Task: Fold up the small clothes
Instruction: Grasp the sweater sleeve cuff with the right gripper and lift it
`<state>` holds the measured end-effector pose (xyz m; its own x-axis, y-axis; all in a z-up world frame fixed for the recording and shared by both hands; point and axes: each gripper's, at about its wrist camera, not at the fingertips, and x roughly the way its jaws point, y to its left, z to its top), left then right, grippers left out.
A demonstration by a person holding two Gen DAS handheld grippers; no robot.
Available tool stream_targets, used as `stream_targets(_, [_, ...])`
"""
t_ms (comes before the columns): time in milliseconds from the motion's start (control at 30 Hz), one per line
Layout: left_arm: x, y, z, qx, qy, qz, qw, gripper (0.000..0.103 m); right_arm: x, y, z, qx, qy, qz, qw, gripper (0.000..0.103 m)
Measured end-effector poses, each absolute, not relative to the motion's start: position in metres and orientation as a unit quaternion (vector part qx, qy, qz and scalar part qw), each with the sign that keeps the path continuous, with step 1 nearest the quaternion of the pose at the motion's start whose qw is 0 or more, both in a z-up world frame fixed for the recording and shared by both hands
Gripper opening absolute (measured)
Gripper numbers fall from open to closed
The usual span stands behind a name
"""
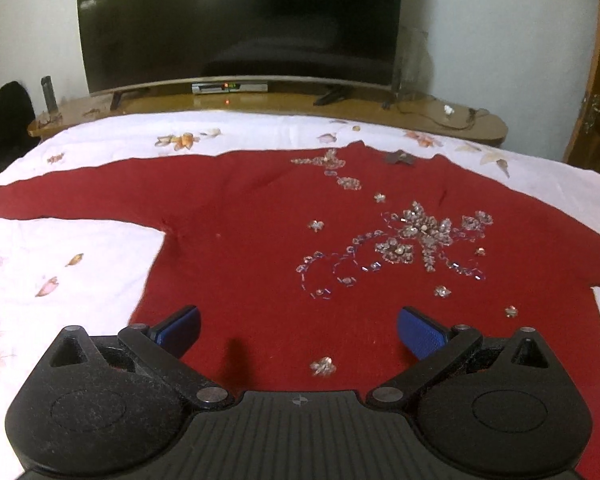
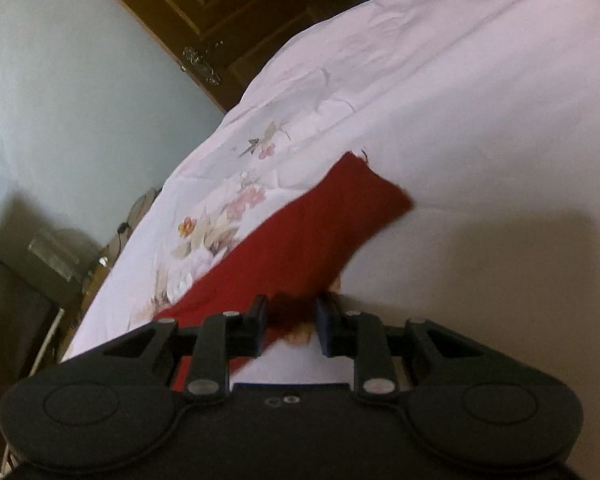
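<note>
A red long-sleeved sweater [image 1: 260, 232] with silver bead embroidery [image 1: 412, 240] lies flat, front up, on a white floral bedsheet [image 1: 60, 264]. Its left sleeve [image 1: 68, 196] stretches out to the left. My left gripper [image 1: 298, 330] is open, blue pads wide apart, above the sweater's lower hem, holding nothing. In the right wrist view the other red sleeve [image 2: 320, 224] runs across the sheet [image 2: 460, 120]. My right gripper [image 2: 292, 320] has its jaws narrowed on either side of this sleeve's near part, with a gap still between them.
A large dark TV [image 1: 240, 20] stands on a wooden bench [image 1: 260, 106] beyond the bed's far edge. A wooden door [image 2: 220, 12] and grey wall [image 2: 60, 100] lie past the bed's edge in the right wrist view.
</note>
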<state>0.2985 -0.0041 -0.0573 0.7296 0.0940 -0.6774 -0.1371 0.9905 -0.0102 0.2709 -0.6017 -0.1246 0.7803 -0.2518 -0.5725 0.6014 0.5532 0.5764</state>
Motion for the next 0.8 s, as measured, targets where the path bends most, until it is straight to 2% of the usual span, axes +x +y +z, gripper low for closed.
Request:
stream_targets(33, [0.301, -0.005, -0.059, -0.029, 0.365, 0.063, 0.928, 0.103, 0.275, -0.607, -0.125, 0.405, 0.214, -0.247, 0.854, 0.024])
stream_targets(167, [0.308, -0.006, -0.062, -0.035, 0.369, 0.067, 0.926, 0.103, 0.278, -0.618, -0.13, 0.42, 0.208, -0.246, 0.848, 0.005])
stream_targets(300, [0.306, 0.003, -0.056, -0.032, 0.363, 0.075, 0.928, 0.103, 0.283, -0.62, -0.131, 0.411, 0.202, -0.244, 0.855, 0.004])
stream_targets(467, [0.304, 0.027, -0.054, -0.026, 0.36, 0.088, 0.929, 0.103, 0.299, -0.606, -0.114, 0.334, 0.23, -0.262, 0.876, 0.006])
stream_targets(600, [0.305, 0.044, -0.058, -0.03, 0.359, 0.085, 0.929, 0.103, 0.31, -0.576, -0.084, 0.281, 0.22, -0.247, 0.901, 0.006])
stream_targets(800, [0.303, 0.071, -0.062, -0.046, 0.356, 0.078, 0.93, 0.103, 0.337, -0.48, -0.028, 0.187, 0.199, -0.171, 0.947, 0.006])
